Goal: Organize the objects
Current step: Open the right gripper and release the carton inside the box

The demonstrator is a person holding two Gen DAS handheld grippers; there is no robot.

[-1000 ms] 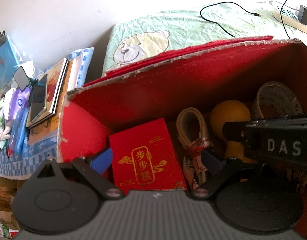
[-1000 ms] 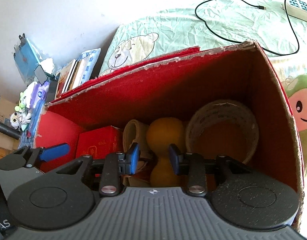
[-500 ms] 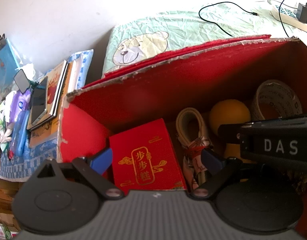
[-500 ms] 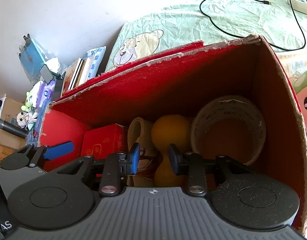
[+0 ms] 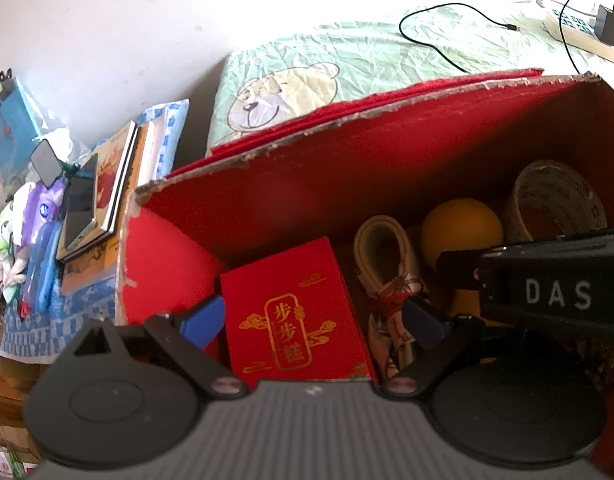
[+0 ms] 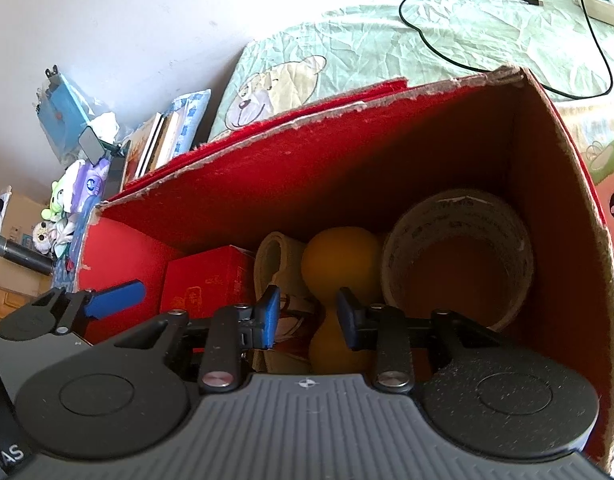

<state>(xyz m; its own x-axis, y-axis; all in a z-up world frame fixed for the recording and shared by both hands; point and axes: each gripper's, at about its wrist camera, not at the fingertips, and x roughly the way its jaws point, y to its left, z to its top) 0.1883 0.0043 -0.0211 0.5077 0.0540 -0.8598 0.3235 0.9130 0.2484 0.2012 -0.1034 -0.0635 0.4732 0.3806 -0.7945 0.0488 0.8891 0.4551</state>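
1. Hovering over the red cardboard box (image 6: 555, 184), the right gripper (image 6: 312, 316) has its jaws parted either side of the yellow peanut-shaped ball (image 6: 339, 260), not clamped on it.
2. Spread wide, the left gripper (image 5: 313, 318) straddles the small red carton (image 5: 295, 312) inside that box.
3. Against the box's right wall stands the tape roll (image 6: 459, 256); a cream belt (image 5: 387, 256) lies between carton and ball.

Left gripper (image 5: 313, 318): black body, blue pads; right gripper (image 6: 307, 316): same, white "DAS" lettering.

a black cable (image 6: 459, 52) lies across the bear-print sheet (image 6: 387, 48).
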